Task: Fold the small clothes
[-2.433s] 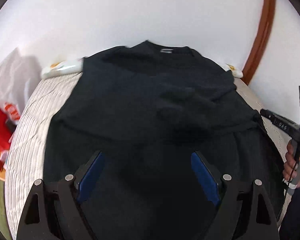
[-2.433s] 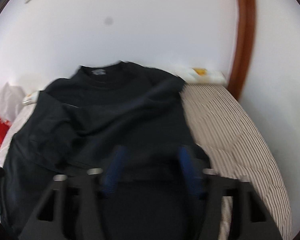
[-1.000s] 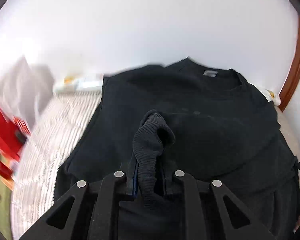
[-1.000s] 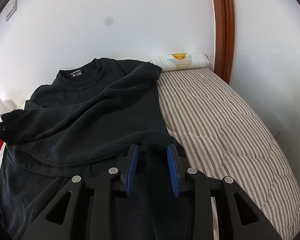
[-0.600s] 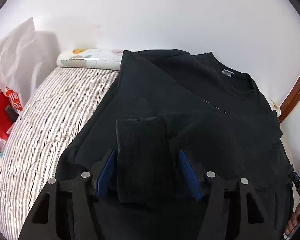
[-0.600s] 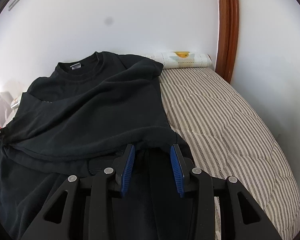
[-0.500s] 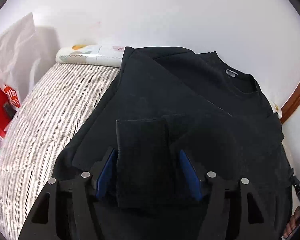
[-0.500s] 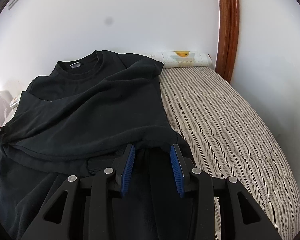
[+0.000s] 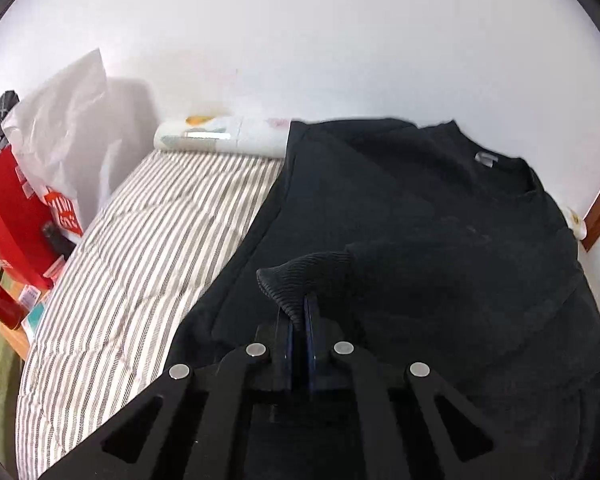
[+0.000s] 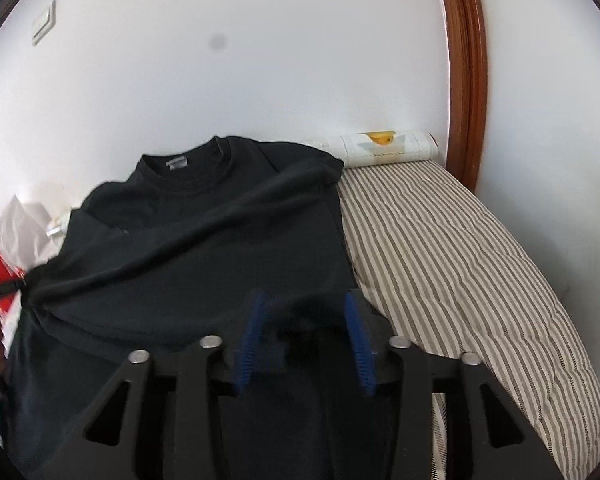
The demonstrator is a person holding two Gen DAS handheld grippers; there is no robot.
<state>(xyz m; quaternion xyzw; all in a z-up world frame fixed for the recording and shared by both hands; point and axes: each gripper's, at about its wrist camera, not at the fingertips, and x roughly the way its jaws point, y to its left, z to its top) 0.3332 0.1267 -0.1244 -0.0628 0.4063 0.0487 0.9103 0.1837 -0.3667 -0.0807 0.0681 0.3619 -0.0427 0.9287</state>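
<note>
A black sweatshirt [image 9: 440, 240] lies on a striped bed, collar toward the wall. My left gripper [image 9: 298, 312] is shut on its ribbed sleeve cuff [image 9: 300, 280] and holds it lifted above the shirt body. In the right wrist view the sweatshirt [image 10: 204, 240] has its sleeve pulled taut to the left, where the left gripper shows at the frame edge. My right gripper [image 10: 302, 312] is open, its blue pads either side of the lower right part of the shirt.
The striped mattress [image 9: 140, 260] shows left of the shirt and also on its right [image 10: 460, 260]. A rolled white pad [image 10: 388, 148] lies against the wall. A red bag [image 9: 12, 216], a white plastic bag [image 9: 68, 120] and a red can [image 9: 0, 304] stand at the left. A brown door frame [image 10: 466, 80] is at the right.
My left gripper has closed on the sleeve cuff and lifted it, pulling the sleeve taut to the left. My right gripper has opened wider and stays over the shirt's lower right edge.
</note>
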